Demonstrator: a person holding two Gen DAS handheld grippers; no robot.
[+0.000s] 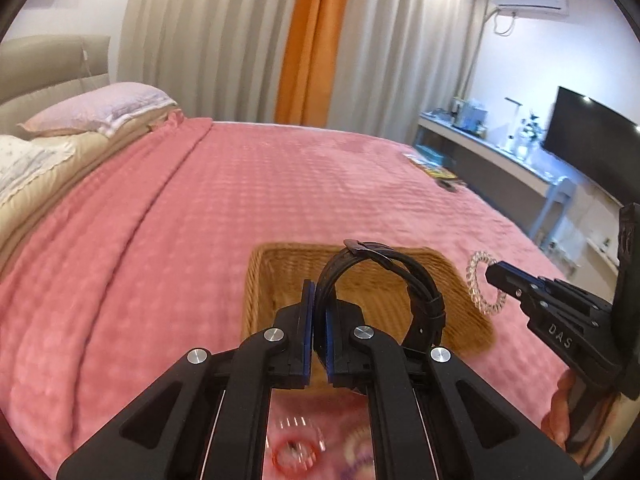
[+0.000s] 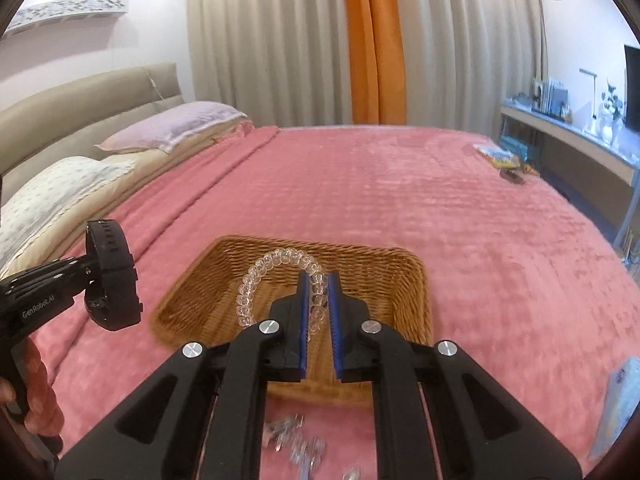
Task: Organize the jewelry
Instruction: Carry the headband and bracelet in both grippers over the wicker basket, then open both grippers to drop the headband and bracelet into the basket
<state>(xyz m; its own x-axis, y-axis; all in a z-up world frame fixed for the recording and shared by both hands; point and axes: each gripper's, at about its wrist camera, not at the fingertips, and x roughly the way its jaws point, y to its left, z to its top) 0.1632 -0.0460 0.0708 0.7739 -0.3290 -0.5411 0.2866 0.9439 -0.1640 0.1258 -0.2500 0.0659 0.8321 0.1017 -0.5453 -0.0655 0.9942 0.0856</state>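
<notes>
A wicker basket (image 1: 280,272) (image 2: 384,276) sits on the pink bed. My left gripper (image 1: 319,292) is shut on a black wristwatch (image 1: 400,272) and holds it above the basket's left part; it also shows in the right wrist view (image 2: 110,276). My right gripper (image 2: 319,280) is shut on a clear bead bracelet (image 2: 272,264) above the basket; in the left wrist view the right gripper (image 1: 490,272) holds this bracelet (image 1: 476,284) just right of the basket. Blurred loose jewelry lies on the blanket below the left gripper (image 1: 296,452) and below the right gripper (image 2: 296,440).
The pink blanket (image 1: 240,184) covers the bed, with pillows (image 1: 100,108) at the far left. Small items (image 1: 436,172) lie near the far right edge. A desk with a TV (image 1: 592,148) stands beyond. A pale packet (image 2: 620,400) lies at the right.
</notes>
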